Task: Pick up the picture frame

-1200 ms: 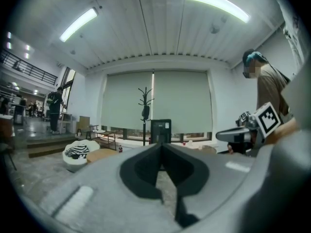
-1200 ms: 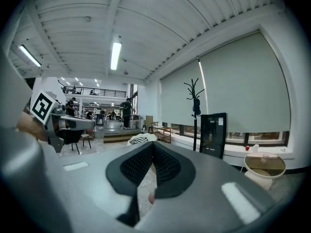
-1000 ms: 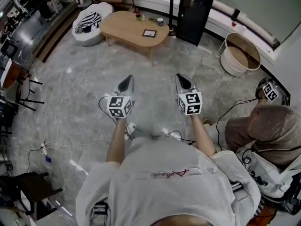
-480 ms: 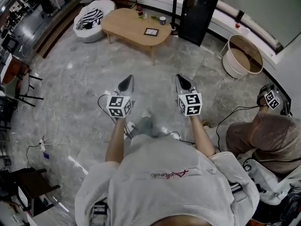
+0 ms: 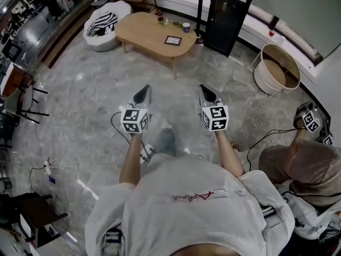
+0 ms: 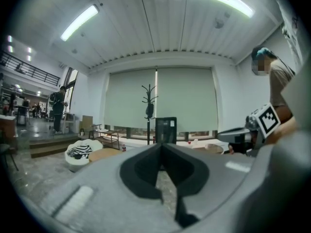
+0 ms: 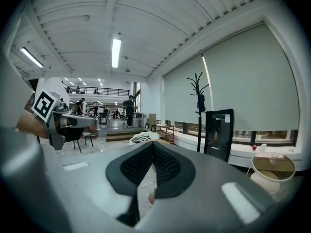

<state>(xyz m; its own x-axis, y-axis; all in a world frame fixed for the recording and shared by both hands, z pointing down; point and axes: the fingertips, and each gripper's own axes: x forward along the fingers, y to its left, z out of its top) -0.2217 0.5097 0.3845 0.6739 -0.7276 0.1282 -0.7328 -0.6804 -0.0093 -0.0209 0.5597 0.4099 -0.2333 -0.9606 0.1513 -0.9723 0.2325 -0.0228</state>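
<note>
Wooden table (image 5: 141, 30) at twelve o'clock is where the picture frame (image 5: 171, 40) is seen lying flat, well apart from the left gripper (image 5: 141, 94) and right gripper (image 5: 208, 93) — both pressed together on nothing, so the approach should be finished before the jaws are parted at its edge.

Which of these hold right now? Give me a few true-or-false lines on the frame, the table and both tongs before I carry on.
1. The picture frame lies on the wooden table. True.
2. The left tongs are shut on the frame. False: they are shut and empty, over the floor well short of the table.
3. A cup stands on the table near the frame. True.
4. The right tongs gape wide open. False: they are shut, with nothing between them.
5. The round tub sits on the table. False: it stands on the floor, off to the table's right in the head view.
</note>
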